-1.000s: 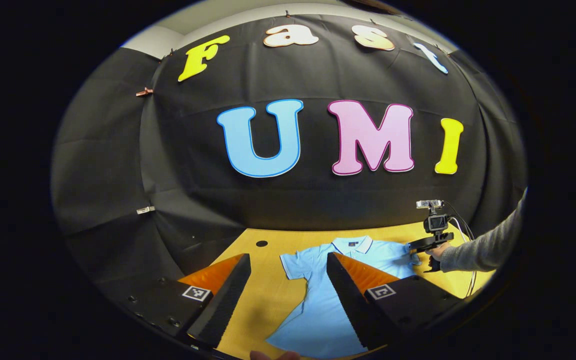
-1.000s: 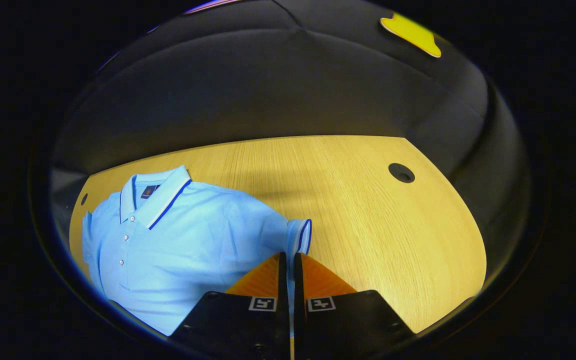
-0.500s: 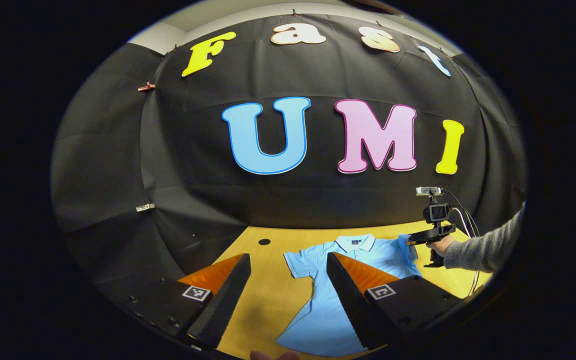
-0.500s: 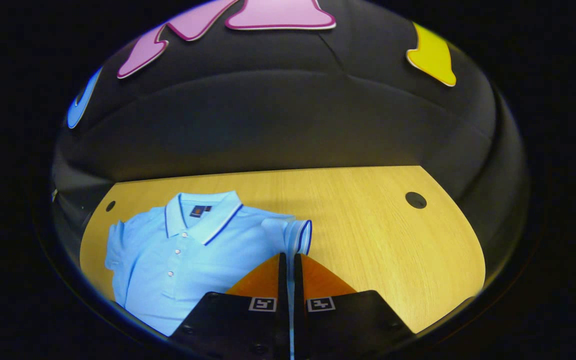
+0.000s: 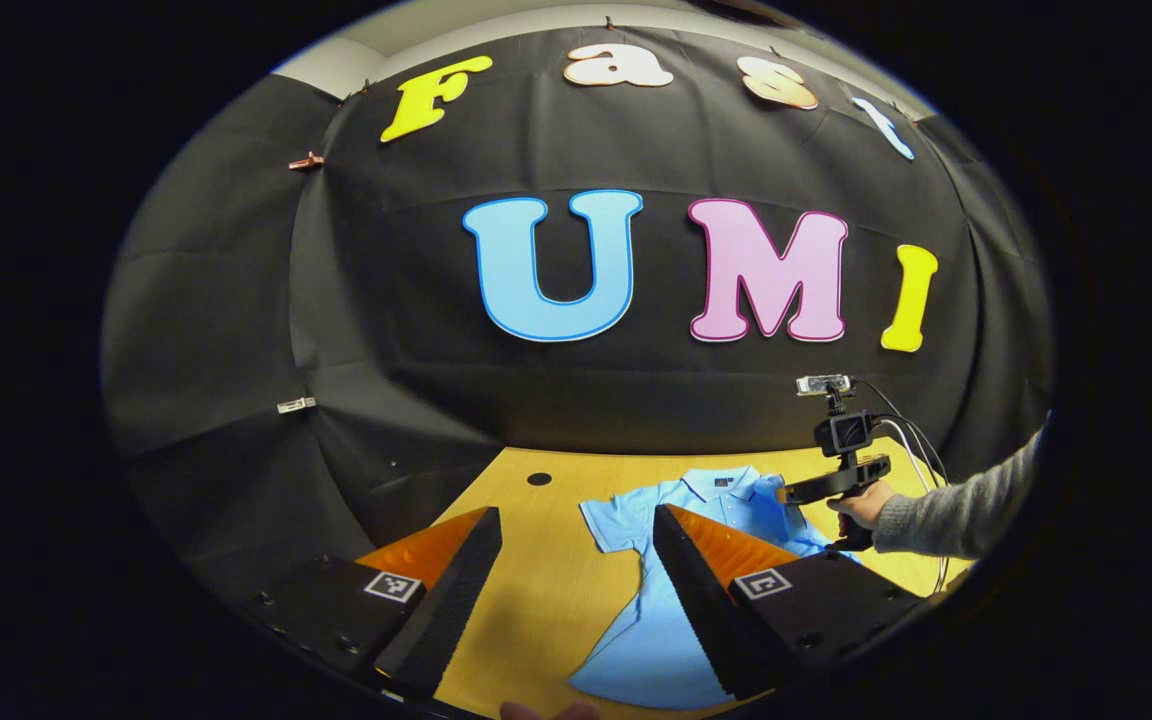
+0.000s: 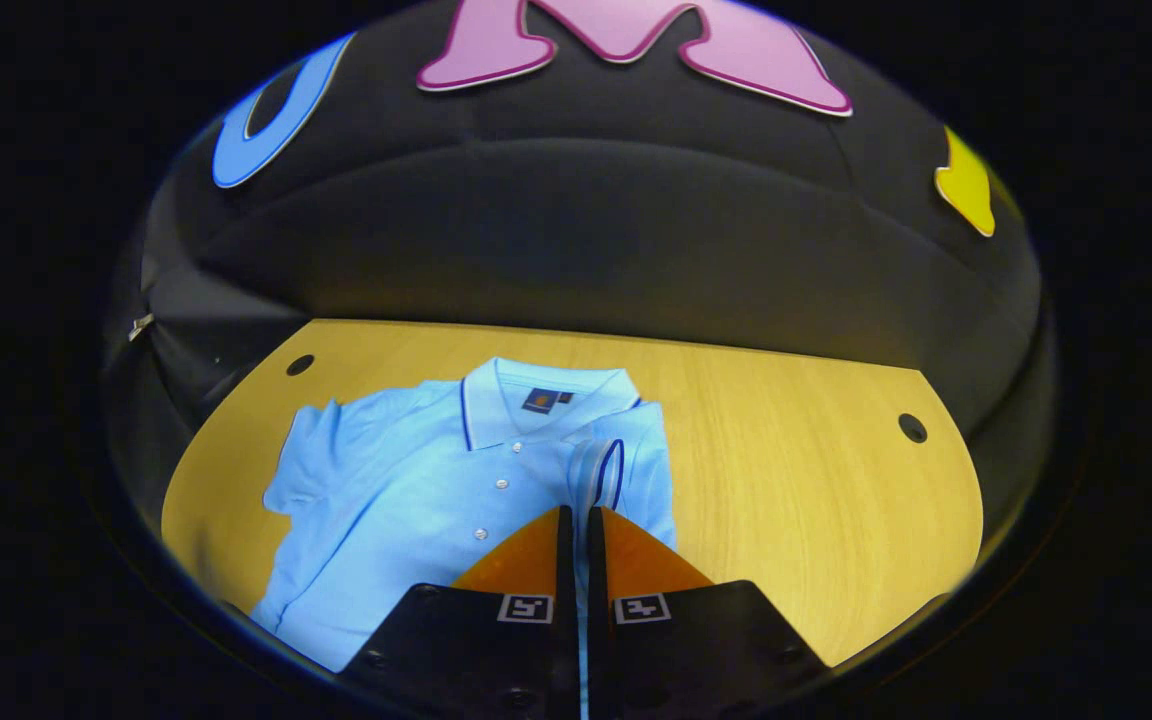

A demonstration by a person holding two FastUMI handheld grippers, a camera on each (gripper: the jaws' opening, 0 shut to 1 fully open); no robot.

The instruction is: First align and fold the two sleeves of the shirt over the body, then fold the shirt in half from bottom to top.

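A light blue polo shirt (image 6: 406, 500) lies face up on the wooden table (image 6: 796, 500), collar toward the far wall. My right gripper (image 6: 579, 515) is shut on the shirt's right sleeve (image 6: 601, 470), whose dark-trimmed cuff is lifted over the chest beside the collar (image 6: 546, 400). The other sleeve (image 6: 301, 465) lies flat, spread out to the left. In the left gripper view, my left gripper (image 5: 576, 525) stands open above the table's near edge, short of the shirt (image 5: 656, 620). Farther off there, the right gripper (image 5: 816, 490) holds the sleeve above the shirt, with a hand (image 5: 856, 505) on its handle.
The table has round cable holes (image 6: 912, 428) at its far right and far left (image 6: 299, 364). The black cloth wall closes the back and sides. A grey sleeve (image 5: 966, 510) reaches in from the right in the left gripper view, and bare wood lies right of the shirt.
My right gripper has carried the right sleeve up and leftward, from beside the shirt to over its chest near the collar. My left gripper stays open and has hardly moved.
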